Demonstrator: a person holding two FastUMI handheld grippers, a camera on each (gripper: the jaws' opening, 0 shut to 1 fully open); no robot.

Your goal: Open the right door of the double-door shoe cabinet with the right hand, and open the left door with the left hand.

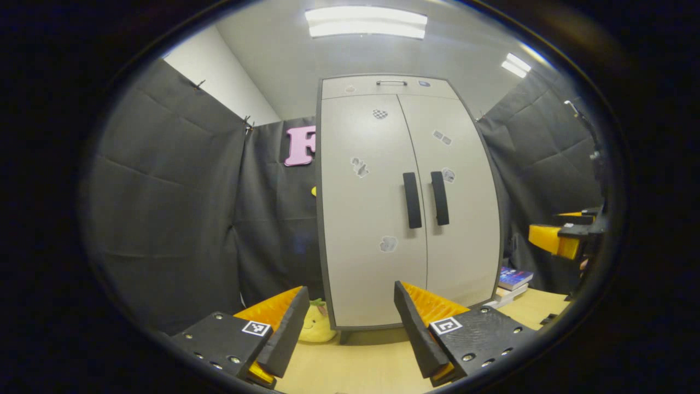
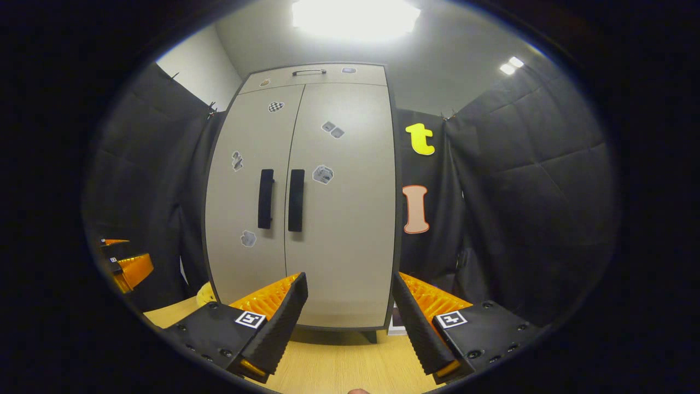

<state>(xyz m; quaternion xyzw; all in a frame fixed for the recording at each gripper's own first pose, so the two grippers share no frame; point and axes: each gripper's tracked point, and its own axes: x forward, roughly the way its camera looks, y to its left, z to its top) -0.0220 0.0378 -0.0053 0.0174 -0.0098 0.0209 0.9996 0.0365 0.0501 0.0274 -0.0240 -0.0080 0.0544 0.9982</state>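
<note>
Shoe cabinet (image 1: 407, 202), pale grey with a darker frame, stands shut on a light wooden tabletop (image 1: 350, 361) against the booth's black cloth, its two doors meeting at a centre seam flanked by a pair of upright black handles. Neither door has yet been touched. In the left gripper view, the left gripper (image 1: 347, 323) hangs well short of the cabinet with its fingers spread wide and nothing between them, aimed roughly at the left door (image 1: 366, 219); the left handle (image 1: 412, 200) sits up and to the right of its line, so a lift and a slight swing would likely be needed to reach it. The right gripper (image 2: 349, 317), seen in its own view, is likewise held back with fingers apart and empty, facing the right door (image 2: 342, 219), whose handle (image 2: 296, 200) lies above and to the left. Holding both tools open and clear of the doors appears to be a ready stance before the right-hand pull that the task puts first. A yellow plush toy (image 1: 316, 323) rests beside the cabinet's lower left corner, and what seem to be stacked books (image 1: 511, 284) lie at its right, though the edge of the lens blurs them.
</note>
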